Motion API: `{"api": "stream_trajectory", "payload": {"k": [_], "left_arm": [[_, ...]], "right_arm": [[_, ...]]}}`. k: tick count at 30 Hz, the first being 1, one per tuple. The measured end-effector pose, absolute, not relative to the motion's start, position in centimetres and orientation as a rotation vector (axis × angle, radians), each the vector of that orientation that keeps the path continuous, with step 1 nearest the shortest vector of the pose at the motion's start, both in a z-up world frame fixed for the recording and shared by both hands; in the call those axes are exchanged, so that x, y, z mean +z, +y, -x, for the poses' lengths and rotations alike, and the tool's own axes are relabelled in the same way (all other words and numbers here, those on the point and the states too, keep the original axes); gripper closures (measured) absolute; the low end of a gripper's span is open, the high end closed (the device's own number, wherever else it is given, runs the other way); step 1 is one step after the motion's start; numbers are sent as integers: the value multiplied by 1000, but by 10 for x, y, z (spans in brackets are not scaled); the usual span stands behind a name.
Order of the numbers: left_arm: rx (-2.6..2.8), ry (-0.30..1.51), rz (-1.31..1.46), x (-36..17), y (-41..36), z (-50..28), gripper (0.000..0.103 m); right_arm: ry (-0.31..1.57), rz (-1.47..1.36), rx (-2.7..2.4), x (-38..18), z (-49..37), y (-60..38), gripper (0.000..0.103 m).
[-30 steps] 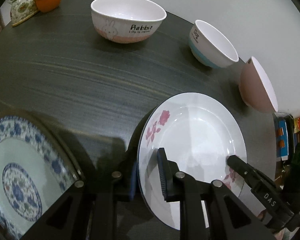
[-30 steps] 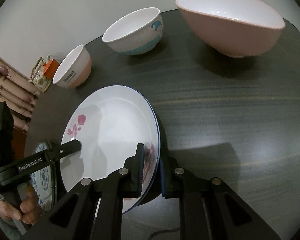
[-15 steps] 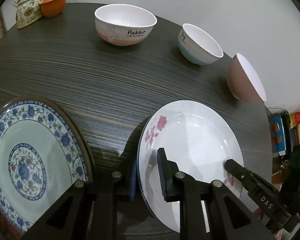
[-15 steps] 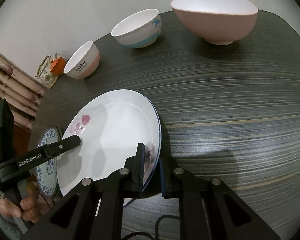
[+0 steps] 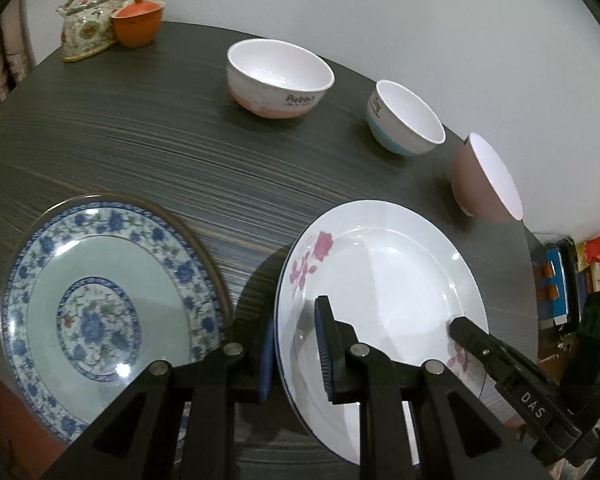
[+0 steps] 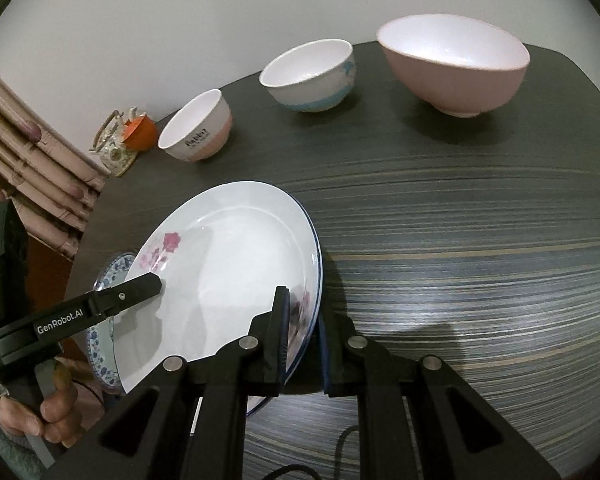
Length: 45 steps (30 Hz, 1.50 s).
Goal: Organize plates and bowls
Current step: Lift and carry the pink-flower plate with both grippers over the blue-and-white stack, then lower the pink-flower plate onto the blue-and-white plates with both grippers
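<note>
A white plate with pink flowers [image 5: 384,264] [image 6: 228,256] is held above the dark table by both grippers. My left gripper [image 5: 296,344] is shut on its left rim. My right gripper [image 6: 304,332] is shut on its right rim. A blue-patterned plate [image 5: 100,304] lies on the table to the left, partly hidden behind the white plate in the right wrist view [image 6: 112,276]. Three bowls stand at the back: a pink-and-white Rabbit bowl [image 5: 280,76] [image 6: 198,126], a blue-and-white bowl [image 5: 404,120] [image 6: 310,74] and a large pink bowl [image 5: 484,176] [image 6: 456,64].
A patterned teapot [image 5: 88,24] and an orange lidded cup [image 5: 138,24] stand at the table's far left corner. The wall runs behind the bowls. The table edge [image 5: 532,280] drops off at the right, with clutter beyond it. Curtains [image 6: 32,160] hang left of the table.
The white plate, held by both grippers, has moved up and back from the bowls. The blue-patterned plate has come further into the left wrist view.
</note>
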<state>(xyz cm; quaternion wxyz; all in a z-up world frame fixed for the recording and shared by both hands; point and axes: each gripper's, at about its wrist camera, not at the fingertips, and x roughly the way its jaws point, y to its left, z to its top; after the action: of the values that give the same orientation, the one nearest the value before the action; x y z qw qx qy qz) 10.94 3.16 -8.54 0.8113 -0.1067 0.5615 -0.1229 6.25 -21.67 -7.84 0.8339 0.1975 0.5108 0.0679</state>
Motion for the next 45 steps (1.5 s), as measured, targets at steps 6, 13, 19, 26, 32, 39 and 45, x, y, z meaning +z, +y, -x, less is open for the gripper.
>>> {"api": "stream_trajectory", "payload": {"k": [6, 13, 19, 26, 32, 39, 45], "left_arm": [[-226, 1179, 254, -77, 55, -102, 85], [-155, 1157, 310, -70, 99, -92, 85], [-81, 1138, 371, -69, 141, -84, 85], [9, 1126, 416, -72, 184, -76, 85], [48, 1116, 442, -78, 204, -72, 85], [84, 1111, 463, -86, 223, -70, 85], [86, 1113, 476, -90, 229, -70, 85]], "right_arm": [[1062, -396, 173, -67, -65, -198, 90], [1060, -365, 227, -60, -70, -167, 90], [1075, -331, 293, -61, -76, -130, 90], [1102, -271, 371, -63, -81, -83, 90], [1127, -235, 411, -70, -82, -52, 89], [1144, -205, 423, -76, -82, -31, 89], [1157, -193, 428, -81, -82, -23, 89]]}}
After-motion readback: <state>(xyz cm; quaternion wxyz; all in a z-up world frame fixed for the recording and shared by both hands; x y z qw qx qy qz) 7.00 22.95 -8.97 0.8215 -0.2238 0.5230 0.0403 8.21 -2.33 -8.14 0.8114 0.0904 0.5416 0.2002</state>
